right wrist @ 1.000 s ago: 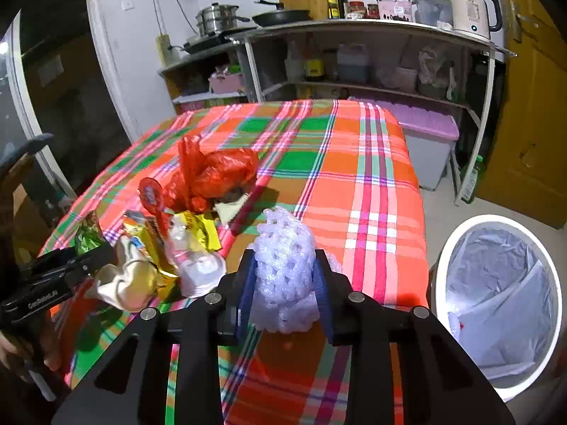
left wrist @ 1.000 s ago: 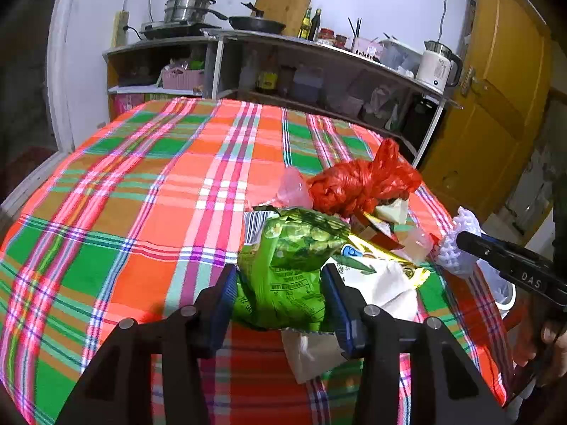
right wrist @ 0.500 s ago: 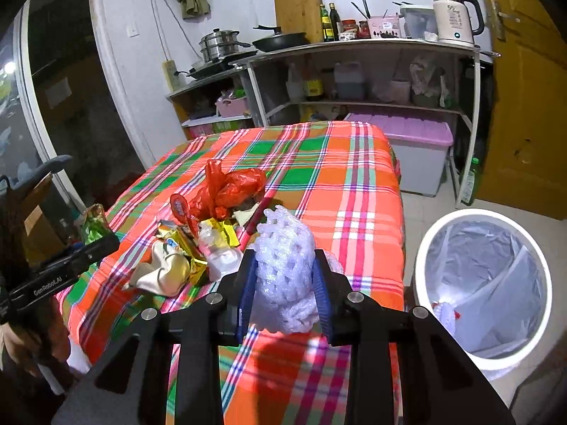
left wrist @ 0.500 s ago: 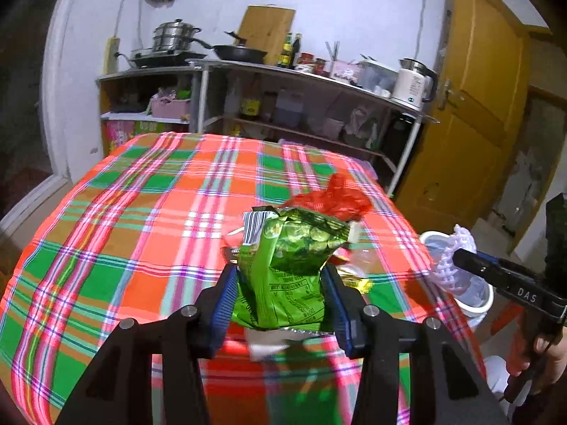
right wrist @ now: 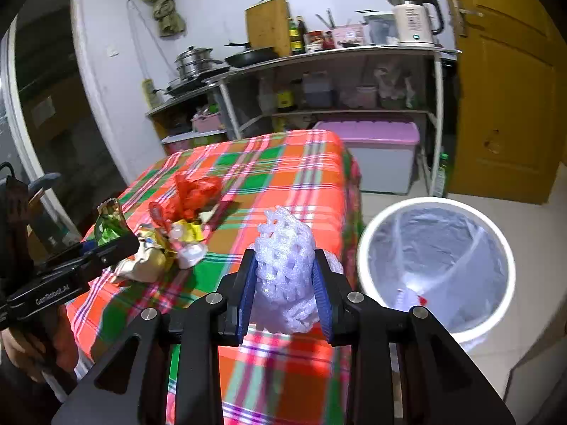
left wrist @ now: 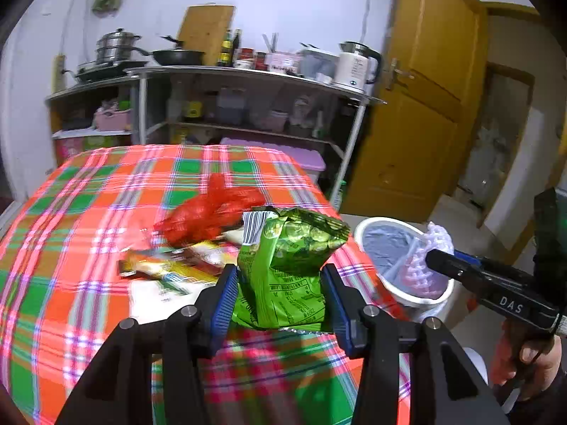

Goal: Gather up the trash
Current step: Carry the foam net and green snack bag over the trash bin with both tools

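My left gripper (left wrist: 280, 297) is shut on a green snack bag (left wrist: 288, 265) and holds it above the plaid table (left wrist: 88, 233). My right gripper (right wrist: 285, 283) is shut on a white foam fruit net (right wrist: 285, 265) above the table's right edge, left of the white bin (right wrist: 437, 269). In the left wrist view the net (left wrist: 430, 255) hangs in front of the bin (left wrist: 389, 248). A red plastic bag (right wrist: 195, 191) and several wrappers (right wrist: 166, 244) lie on the table. The left gripper with the green bag also shows in the right wrist view (right wrist: 110, 230).
A metal shelf with pans, bottles and a kettle (right wrist: 414, 21) stands against the back wall. A purple-lidded storage box (right wrist: 375, 156) sits under it. A yellow door (right wrist: 506, 81) is to the right. The bin stands on the floor beside the table.
Both grippers have lifted and pulled back from the table with their loads. The right one has swung toward the bin; the left view has turned right so the bin shows.
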The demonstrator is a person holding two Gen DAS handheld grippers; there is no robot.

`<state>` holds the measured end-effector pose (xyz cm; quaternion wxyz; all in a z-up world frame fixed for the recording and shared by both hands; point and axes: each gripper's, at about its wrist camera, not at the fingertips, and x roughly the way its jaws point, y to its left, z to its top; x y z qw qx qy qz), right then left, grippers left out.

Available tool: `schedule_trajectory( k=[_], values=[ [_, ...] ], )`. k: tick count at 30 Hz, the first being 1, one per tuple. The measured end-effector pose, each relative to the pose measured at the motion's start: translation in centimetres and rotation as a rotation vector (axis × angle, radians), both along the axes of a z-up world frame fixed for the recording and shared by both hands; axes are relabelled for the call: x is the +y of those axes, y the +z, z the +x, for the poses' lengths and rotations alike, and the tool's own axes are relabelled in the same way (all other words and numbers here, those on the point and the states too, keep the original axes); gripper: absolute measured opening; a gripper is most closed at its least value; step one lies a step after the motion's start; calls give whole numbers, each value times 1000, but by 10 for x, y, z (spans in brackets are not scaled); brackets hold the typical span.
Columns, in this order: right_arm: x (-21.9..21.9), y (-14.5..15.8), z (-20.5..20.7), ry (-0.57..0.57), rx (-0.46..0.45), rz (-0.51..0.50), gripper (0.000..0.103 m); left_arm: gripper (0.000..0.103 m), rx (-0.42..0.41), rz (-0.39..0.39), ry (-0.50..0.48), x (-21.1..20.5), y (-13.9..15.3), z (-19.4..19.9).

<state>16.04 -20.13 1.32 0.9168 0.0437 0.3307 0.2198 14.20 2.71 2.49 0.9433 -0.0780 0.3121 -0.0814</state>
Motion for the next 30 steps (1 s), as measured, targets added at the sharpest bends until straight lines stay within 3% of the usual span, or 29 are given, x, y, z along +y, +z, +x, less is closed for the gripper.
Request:
schedule_trajectory(
  k=[12, 30],
  values=[
    [-61, -5, 6, -136, 7, 10, 32, 48, 5, -6, -155, -68, 1, 35],
    [-122, -48, 42, -267, 104, -4, 33, 48, 79, 10, -317, -154, -22, 97]
  ],
)
